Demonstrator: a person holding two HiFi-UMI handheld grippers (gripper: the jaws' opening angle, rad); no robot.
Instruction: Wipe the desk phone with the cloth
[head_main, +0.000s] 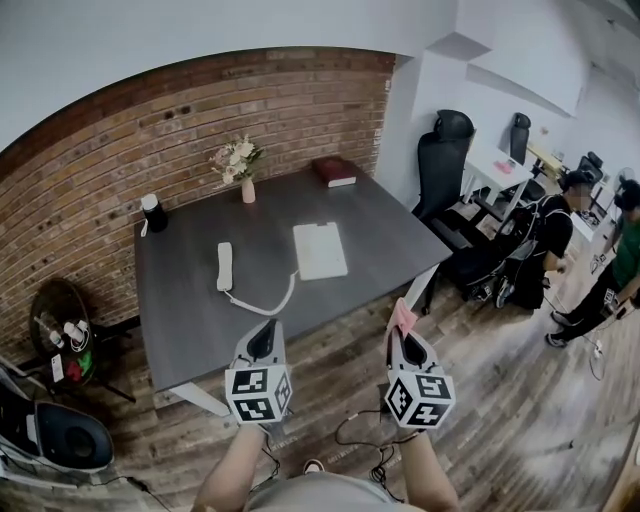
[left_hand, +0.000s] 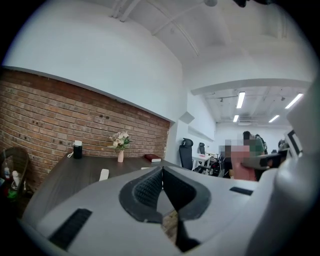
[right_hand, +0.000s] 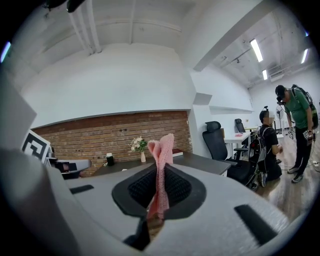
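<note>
A white desk phone (head_main: 320, 250) lies on the dark table (head_main: 190, 310), its handset (head_main: 225, 266) off to the left and joined by a curly cord. Both grippers hang in front of the table's near edge, apart from the phone. My right gripper (head_main: 403, 322) is shut on a pink cloth (right_hand: 161, 165) that sticks up between its jaws; the cloth (head_main: 404, 315) also shows pink in the head view. My left gripper (head_main: 265, 335) is shut with nothing in it, its jaws (left_hand: 161, 192) pressed together. From the left gripper view the handset (left_hand: 104, 174) shows far off.
On the table stand a vase of flowers (head_main: 243, 170), a dark speaker (head_main: 153, 213) and a red book (head_main: 335, 171). A brick wall backs it. A black office chair (head_main: 440, 165) and two people (head_main: 600, 270) are at the right. A small round side table (head_main: 62, 330) stands left.
</note>
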